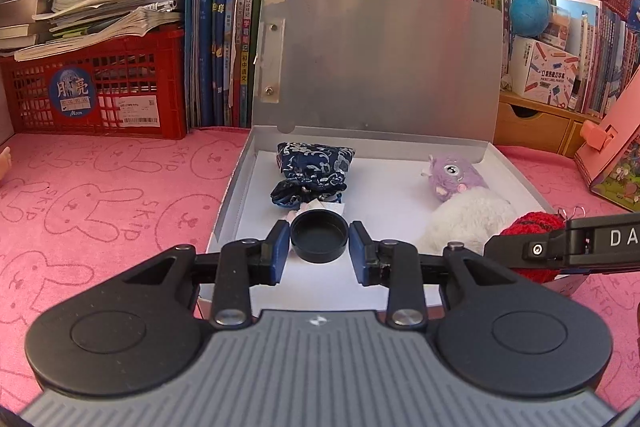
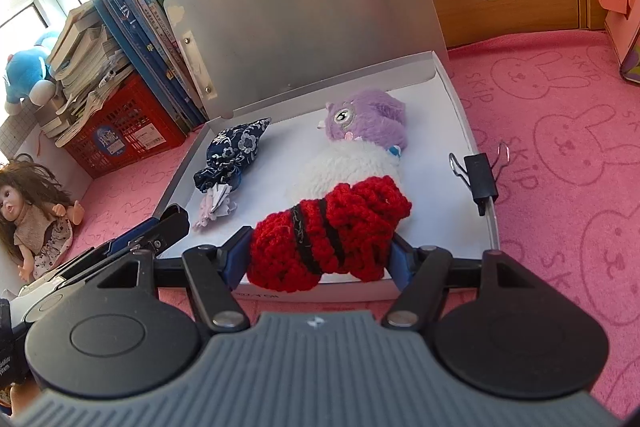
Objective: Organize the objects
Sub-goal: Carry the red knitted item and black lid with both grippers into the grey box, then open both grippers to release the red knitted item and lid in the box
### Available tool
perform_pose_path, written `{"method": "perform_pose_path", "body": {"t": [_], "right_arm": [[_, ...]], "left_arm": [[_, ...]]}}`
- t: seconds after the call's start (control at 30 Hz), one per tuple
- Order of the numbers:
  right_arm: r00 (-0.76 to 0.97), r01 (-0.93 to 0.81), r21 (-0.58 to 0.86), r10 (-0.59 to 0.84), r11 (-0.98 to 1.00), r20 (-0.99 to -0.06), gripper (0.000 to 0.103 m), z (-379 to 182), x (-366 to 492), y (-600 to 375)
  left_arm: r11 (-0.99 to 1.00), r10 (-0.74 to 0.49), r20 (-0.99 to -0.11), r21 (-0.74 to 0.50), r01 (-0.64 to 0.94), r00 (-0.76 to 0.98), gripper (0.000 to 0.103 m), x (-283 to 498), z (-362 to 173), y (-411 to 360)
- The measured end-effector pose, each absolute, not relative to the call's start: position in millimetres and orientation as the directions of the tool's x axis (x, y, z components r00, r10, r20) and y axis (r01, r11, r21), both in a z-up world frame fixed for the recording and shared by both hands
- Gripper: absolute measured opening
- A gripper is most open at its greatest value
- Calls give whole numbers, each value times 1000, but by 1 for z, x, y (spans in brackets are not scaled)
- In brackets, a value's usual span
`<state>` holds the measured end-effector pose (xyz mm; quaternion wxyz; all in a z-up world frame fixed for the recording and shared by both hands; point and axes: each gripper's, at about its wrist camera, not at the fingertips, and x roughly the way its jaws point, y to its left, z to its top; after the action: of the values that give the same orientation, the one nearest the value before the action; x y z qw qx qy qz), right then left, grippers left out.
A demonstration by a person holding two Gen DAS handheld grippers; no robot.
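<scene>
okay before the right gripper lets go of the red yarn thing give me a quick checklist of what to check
1. Red knit held by right gripper: ok.
2. Knit over the box: ok, above its near edge.
3. Landing spot free: not ok, white plush right behind.
4. Left gripper out of the way: cannot tell; open around black cap close by.
5. Lid open: ok.
6. Binder clip on the box wall, apart from the knit: ok.
</scene>
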<state>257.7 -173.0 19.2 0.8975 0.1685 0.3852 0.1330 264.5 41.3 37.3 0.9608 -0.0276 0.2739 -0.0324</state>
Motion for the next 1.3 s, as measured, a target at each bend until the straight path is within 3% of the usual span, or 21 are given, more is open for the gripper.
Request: {"method": "perform_pose_path", "body": {"t": [0.3, 1.0, 1.3], "right_arm": [[672, -115, 375, 350, 920, -652, 69, 11, 268, -162], [692, -119, 322, 312, 939, -651, 70, 4, 272, -153], [705, -128, 333, 321, 934, -632, 80, 6, 269, -155]], "left_arm": [[998, -40, -569, -55, 10, 822, 37, 281, 15, 44], [1000, 12, -572, 5, -10, 820, 38, 290, 9, 42], [1000, 6, -578, 6, -3, 816, 38, 288, 10, 41]]}}
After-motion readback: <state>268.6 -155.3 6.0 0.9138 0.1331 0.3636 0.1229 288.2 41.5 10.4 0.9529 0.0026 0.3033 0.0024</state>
